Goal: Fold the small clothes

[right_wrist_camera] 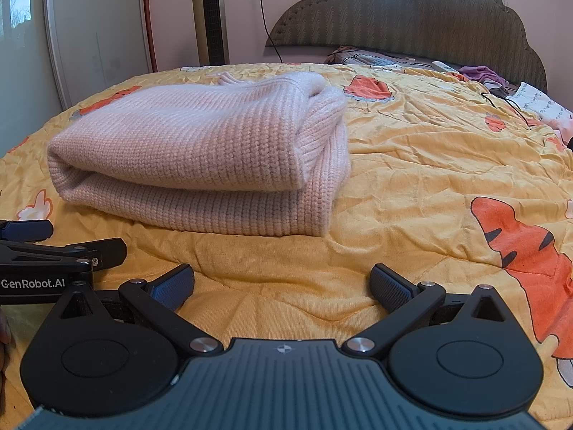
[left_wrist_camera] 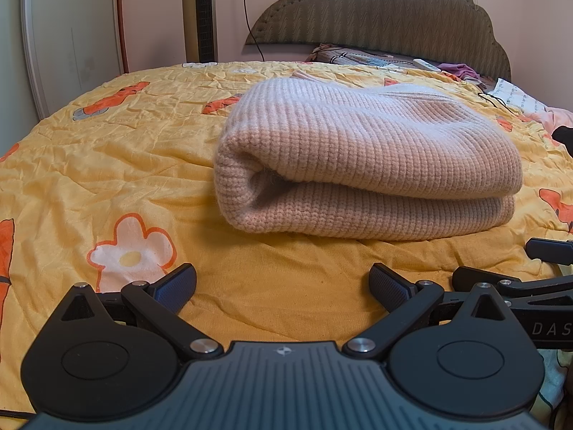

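A pale pink knit sweater (left_wrist_camera: 365, 157) lies folded in a thick stack on the yellow quilt (left_wrist_camera: 107, 165); it also shows in the right wrist view (right_wrist_camera: 200, 154). My left gripper (left_wrist_camera: 283, 286) is open and empty, low over the quilt a little in front of the sweater's folded edge. My right gripper (right_wrist_camera: 283, 286) is open and empty, in front of the sweater's right end. Each gripper shows at the edge of the other's view: the right one (left_wrist_camera: 537, 265) and the left one (right_wrist_camera: 53, 251).
The quilt (right_wrist_camera: 429, 165) has orange tiger and flower prints. A padded headboard (left_wrist_camera: 386, 10) stands at the far end, with pillows, a remote and loose clothes (left_wrist_camera: 458, 70) below it. A tower fan (left_wrist_camera: 200, 10) and a white door (left_wrist_camera: 68, 25) stand at the far left.
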Demonstrator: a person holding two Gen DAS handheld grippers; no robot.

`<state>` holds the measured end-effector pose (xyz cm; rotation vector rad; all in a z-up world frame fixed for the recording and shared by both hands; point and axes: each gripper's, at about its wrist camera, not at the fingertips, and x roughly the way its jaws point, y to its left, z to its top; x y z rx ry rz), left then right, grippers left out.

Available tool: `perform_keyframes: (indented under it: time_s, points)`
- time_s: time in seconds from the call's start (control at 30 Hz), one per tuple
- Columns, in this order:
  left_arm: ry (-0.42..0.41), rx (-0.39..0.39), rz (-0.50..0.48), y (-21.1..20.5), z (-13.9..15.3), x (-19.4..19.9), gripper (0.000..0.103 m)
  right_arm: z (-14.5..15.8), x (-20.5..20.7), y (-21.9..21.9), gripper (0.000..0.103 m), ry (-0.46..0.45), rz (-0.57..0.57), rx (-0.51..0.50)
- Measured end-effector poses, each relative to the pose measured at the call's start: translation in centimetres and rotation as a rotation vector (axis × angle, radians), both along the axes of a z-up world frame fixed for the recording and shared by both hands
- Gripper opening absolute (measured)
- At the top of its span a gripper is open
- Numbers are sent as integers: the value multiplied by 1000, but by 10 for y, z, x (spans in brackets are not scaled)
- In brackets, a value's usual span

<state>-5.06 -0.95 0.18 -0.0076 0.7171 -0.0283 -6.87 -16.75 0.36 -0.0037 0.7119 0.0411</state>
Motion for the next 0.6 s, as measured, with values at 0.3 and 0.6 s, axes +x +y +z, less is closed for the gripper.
perform_keyframes:
  time_s: [0.3,0.6]
  points:
    - [15,-2,-9,2,2,2,103,0,0,0,102,0,0,0]
    - [-20,-34,75,17,7,-11,103,0,0,0,102,1,1,-2]
